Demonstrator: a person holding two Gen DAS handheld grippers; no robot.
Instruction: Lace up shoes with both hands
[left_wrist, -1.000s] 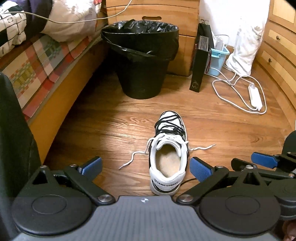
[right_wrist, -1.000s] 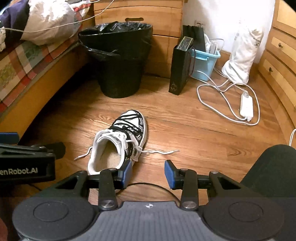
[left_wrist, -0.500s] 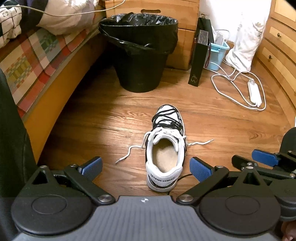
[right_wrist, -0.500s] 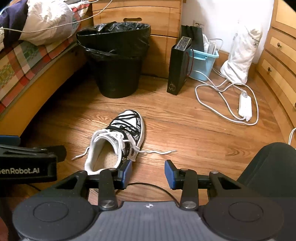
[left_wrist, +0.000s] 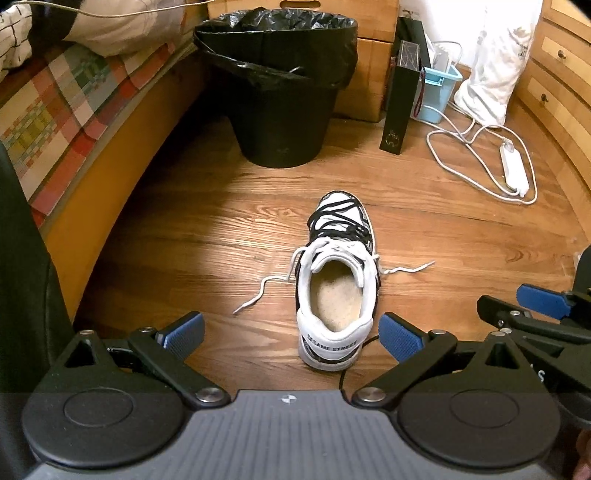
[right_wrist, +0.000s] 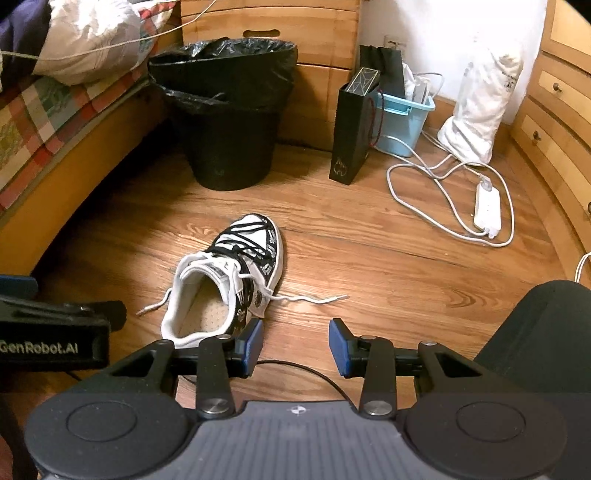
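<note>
A black-and-white sneaker (left_wrist: 338, 288) stands on the wooden floor with its heel toward me; it also shows in the right wrist view (right_wrist: 221, 291). Its white lace ends lie loose on the floor, one to the left (left_wrist: 258, 295) and one to the right (left_wrist: 410, 268). My left gripper (left_wrist: 291, 332) hangs above and just behind the heel, open wide and holding nothing. My right gripper (right_wrist: 295, 343) is to the right of the heel, near the right lace end (right_wrist: 314, 299). Its jaws are opening with nothing between them.
A black bin (left_wrist: 280, 92) with a liner stands beyond the shoe. A bed (left_wrist: 55, 122) runs along the left. A black paper bag (left_wrist: 400, 99), a blue tub (right_wrist: 402, 118), a white bag (right_wrist: 480, 107) and a power strip (right_wrist: 487, 210) with cord lie at the back right, by wooden drawers (right_wrist: 554, 122).
The scene has slid slightly in the left wrist view. The shoe and its laces lie as before, and neither gripper has taken hold of anything.
</note>
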